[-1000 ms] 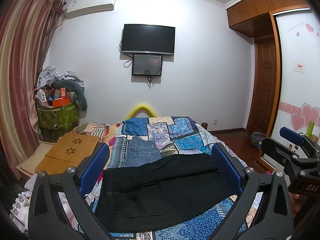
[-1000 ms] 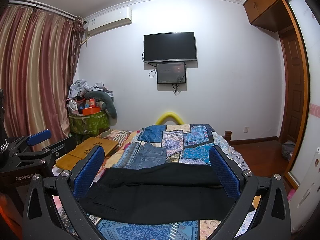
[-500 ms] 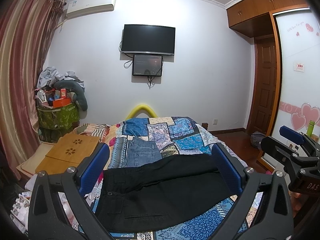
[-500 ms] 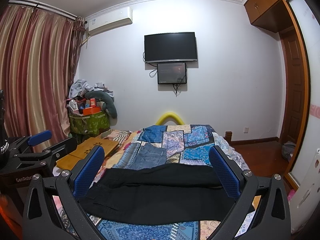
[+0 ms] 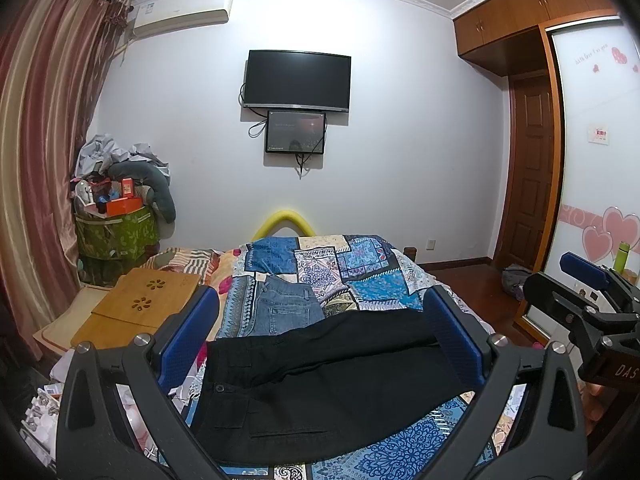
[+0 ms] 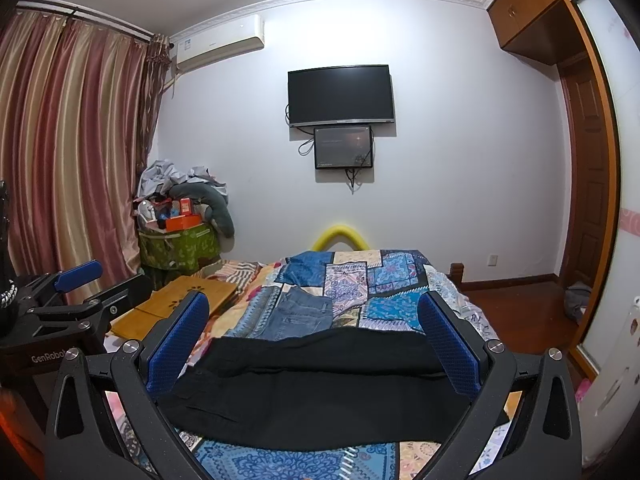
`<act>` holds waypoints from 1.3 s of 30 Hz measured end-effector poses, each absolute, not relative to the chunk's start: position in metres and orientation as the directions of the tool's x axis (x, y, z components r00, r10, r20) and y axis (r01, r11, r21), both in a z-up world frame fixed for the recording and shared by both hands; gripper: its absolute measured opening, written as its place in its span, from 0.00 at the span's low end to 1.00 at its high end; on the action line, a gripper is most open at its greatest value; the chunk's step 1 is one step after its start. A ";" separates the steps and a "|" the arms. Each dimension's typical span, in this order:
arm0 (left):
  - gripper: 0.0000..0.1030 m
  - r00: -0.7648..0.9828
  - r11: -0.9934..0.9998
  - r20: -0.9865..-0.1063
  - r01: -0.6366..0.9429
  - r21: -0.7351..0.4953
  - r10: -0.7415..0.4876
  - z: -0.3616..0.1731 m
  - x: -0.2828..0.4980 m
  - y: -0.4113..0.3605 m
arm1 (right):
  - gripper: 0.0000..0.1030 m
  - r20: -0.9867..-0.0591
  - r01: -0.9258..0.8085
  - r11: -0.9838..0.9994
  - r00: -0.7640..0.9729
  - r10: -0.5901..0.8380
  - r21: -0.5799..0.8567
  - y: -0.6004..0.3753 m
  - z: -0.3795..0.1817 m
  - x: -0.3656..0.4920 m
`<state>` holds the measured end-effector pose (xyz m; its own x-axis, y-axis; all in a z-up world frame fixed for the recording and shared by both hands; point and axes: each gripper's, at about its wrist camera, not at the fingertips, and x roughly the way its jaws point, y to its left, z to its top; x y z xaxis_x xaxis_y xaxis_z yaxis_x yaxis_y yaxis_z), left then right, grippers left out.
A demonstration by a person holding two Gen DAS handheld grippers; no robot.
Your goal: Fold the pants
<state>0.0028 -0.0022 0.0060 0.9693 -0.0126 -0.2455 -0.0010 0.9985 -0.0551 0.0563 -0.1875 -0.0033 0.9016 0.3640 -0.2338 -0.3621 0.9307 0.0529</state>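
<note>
Black pants: laid flat across the near end of the bed, waistband with one dark button toward the bed's left edge, legs running to the right edge; one leg lies doubled over the other along its length.

Jeans: blue denim, folded, just beyond the black pants near the bed's left side, resting on the patchwork bedspread.

Left gripper: held above the near end of the bed, blue-padded fingers spread wide, nothing between them. Seen in the right wrist view, its body bears the lettering "GenRobo", the rest cut off.

Right gripper: likewise held over the pants, fingers wide apart, gripping nothing. Seen in the left wrist view, its body bears "DAS", the rest out of frame.

Wooden lap desk: beside the bed's left edge, flower-shaped cutouts.

Television: black, wall-mounted, dark screen; a smaller screen directly below, writing too small to read.

Air conditioner: white, upper left wall; label unreadable.

Wardrobe door: right wall, pink hearts, faint script illegible.
</note>
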 end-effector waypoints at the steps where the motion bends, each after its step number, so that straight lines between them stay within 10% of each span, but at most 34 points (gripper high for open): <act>1: 1.00 0.969 0.998 -0.246 -0.002 -0.055 -0.012 0.006 0.003 -0.002 | 1.00 -0.234 -0.362 0.931 0.902 0.364 0.053 -0.187 -0.003 0.056; 39: 1.00 0.952 0.999 -0.305 -0.024 -0.038 0.011 -0.014 0.059 -0.004 | 1.00 -0.313 -0.336 0.938 0.885 0.345 0.084 -0.195 -0.026 0.100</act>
